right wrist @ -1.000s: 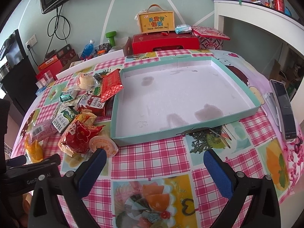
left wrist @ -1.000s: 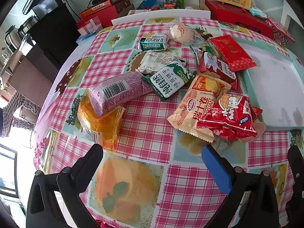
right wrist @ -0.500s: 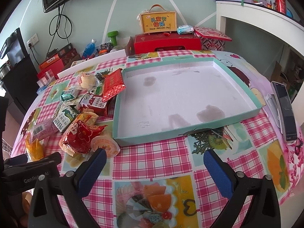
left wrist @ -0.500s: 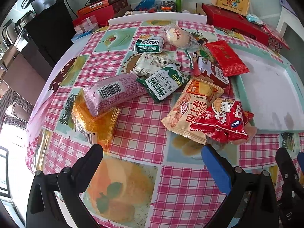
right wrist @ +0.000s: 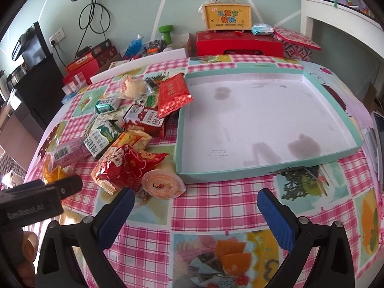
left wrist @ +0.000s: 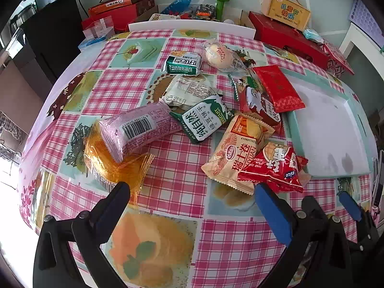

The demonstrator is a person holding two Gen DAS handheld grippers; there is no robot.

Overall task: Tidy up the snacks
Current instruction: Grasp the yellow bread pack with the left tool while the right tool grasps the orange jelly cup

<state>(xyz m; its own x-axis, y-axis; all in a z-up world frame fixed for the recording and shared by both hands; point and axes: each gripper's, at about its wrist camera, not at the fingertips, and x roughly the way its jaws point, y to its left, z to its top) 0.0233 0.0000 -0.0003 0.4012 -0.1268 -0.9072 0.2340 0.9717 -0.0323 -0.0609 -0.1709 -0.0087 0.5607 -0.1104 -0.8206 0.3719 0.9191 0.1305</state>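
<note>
Nearing snack pile [left wrist: 240, 129], fingers [left wrist: 268, 204] apart

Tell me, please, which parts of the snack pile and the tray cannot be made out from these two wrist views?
- Jelly cup: in the left wrist view, hidden behind the red nice packet.
- Orange wrapper: mostly covered by the pink packet; contents unclear.
- Tray: its floor shows fully only in the right wrist view; the left view cuts off its far side.
- Phone: cut by the right edge.
- Small print on packets: too small.
</note>
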